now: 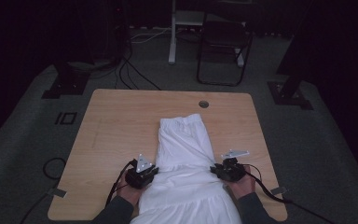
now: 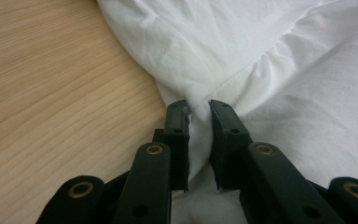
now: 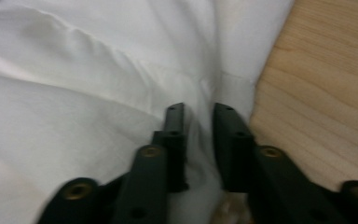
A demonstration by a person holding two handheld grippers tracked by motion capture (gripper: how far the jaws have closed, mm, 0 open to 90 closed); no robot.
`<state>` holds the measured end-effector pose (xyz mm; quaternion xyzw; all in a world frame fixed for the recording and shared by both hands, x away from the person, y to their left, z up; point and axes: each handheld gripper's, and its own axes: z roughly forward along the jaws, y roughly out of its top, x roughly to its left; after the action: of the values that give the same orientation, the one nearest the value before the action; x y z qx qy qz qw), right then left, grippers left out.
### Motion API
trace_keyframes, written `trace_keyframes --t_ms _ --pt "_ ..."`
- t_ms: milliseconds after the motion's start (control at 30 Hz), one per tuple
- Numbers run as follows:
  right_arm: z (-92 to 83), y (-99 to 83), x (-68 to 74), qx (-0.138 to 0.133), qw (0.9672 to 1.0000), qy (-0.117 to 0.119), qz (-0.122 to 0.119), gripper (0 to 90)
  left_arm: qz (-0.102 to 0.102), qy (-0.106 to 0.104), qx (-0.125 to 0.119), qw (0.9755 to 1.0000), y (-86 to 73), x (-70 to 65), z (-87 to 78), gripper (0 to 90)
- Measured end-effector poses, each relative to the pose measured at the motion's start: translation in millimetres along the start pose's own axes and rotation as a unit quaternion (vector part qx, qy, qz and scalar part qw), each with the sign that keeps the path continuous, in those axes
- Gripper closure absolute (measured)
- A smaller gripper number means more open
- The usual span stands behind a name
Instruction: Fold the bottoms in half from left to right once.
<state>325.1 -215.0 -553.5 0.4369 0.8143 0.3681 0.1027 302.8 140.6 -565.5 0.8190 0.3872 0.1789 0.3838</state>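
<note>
A pale wooden desk (image 1: 116, 121) stands on a grey carpeted floor (image 1: 321, 140), with a dark chair (image 1: 223, 44) and a white post (image 1: 172, 32) beyond its far edge; a small round cable hole (image 1: 203, 104) sits near that far edge. Down the middle of the desk lies a white garment (image 1: 186, 154), narrow and folded at the far end, wider toward the near edge, where it runs off the bottom of the high view between the person's forearms. The left claw (image 1: 150, 173) sits at the garment's left edge, a grey three-cornered plate on top; in the left gripper view the left claw's (image 2: 198, 116) jaws stand close together with a pinched fold of the white cloth (image 2: 261, 60) between them, the pads pressing on it, bare desk wood to one side. The right claw (image 1: 217, 170) sits at the garment's right edge; in the right gripper view, which is blurred, the right claw (image 3: 199, 114) has cloth (image 3: 74, 93) bunched between narrow-set jaws, and I cannot tell whether the pads press on it or merely flank it.
</note>
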Motion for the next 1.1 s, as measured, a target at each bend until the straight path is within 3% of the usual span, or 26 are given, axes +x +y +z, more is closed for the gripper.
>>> trace_keyframes --t_ms 33,133,167,267,333,467,500,633,700,733,767,800,833,867,900,933,967,1000,1067,1100 --pt "-9.1 7.8 -2.2 -0.029 0.9996 0.001 -0.003 60.6 0.000 -0.002 0.001 1.0000 0.4 1.0 0.5 77.9" --pt "-14.8 20.4 -6.7 -0.053 0.9986 0.002 -0.002 57.4 0.001 -0.003 0.000 1.0000 0.8 1.1 1.1 77.8" --pt "-14.1 35.7 -11.2 -0.070 0.9975 0.009 -0.006 57.0 0.001 -0.003 0.000 1.0000 0.9 1.2 1.1 77.6" --pt "-6.0 51.9 -16.8 -0.077 0.9968 0.017 -0.005 56.3 0.002 -0.001 -0.001 1.0000 1.0 0.7 1.5 77.2" --pt "6.0 67.3 -23.3 -0.083 0.9960 0.030 0.009 55.4 0.002 -0.001 -0.001 1.0000 1.0 0.7 1.5 77.1" --pt "33.7 92.2 -32.5 -0.081 0.9953 0.047 0.026 52.9 0.001 -0.001 0.001 1.0000 1.2 1.1 1.3 76.6" --pt "46.2 100.8 -34.3 -0.078 0.9943 0.061 0.038 50.8 0.001 -0.001 0.000 1.0000 1.1 1.1 1.3 76.5" --pt "63.8 107.6 -33.0 -0.067 0.9931 0.083 0.049 49.9 0.001 0.002 -0.001 1.0000 1.0 0.6 1.5 75.6" --pt "78.7 108.3 -28.3 -0.058 0.9910 0.112 0.046 49.8 0.002 0.005 -0.001 1.0000 1.0 0.3 1.4 74.4" --pt "78.7 108.3 -28.3 -0.058 0.9910 0.112 0.046 49.8 0.002 0.005 -0.001 1.0000 1.0 0.3 1.4 73.8" --pt "82.8 108.2 -26.6 -0.050 0.9910 0.116 0.043 53.7 0.001 0.006 -0.001 1.0000 1.0 0.4 1.4 73.8" --pt "85.9 108.3 -25.2 -0.038 0.9914 0.120 0.034 65.3 0.001 0.006 0.000 1.0000 1.0 0.7 1.3 72.9" --pt "85.2 110.3 -20.2 -0.022 0.9962 0.084 0.000 84.8 0.001 0.005 0.001 1.0000 1.1 0.9 1.2 70.5" --pt "85.2 110.3 -20.2 -0.022 0.9962 0.084 0.000 84.8 0.001 0.005 0.001 1.0000 1.1 0.9 1.2 69.5" --pt "71.3 115.1 -19.0 -0.051 0.9975 0.044 -0.022 88.4 0.001 0.004 0.001 1.0000 1.1 1.0 1.3 69.4" --pt "71.3 115.1 -19.0 -0.051 0.9975 0.044 -0.022 88.4 0.002 0.005 0.001 1.0000 1.1 1.0 1.2 69.4" --pt "49.6 121.5 -22.4 -0.096 0.9952 -0.007 -0.020 88.8 0.001 0.004 0.002 1.0000 1.0 0.8 1.1 68.5" --pt "49.6 121.5 -22.4 -0.096 0.9952 -0.007 -0.020 88.8 0.001 0.004 0.002 1.0000 1.0 0.8 1.1 68.2" --pt "32.3 125.7 -27.5 -0.121 0.9907 -0.055 -0.029 88.8 -0.001 -0.001 0.001 1.0000 1.0 0.2 1.4 68.1" --pt "28.3 126.2 -30.1 -0.122 0.9896 -0.068 -0.033 88.7 0.000 -0.002 0.001 1.0000 1.1 -0.4 1.6 68.0"
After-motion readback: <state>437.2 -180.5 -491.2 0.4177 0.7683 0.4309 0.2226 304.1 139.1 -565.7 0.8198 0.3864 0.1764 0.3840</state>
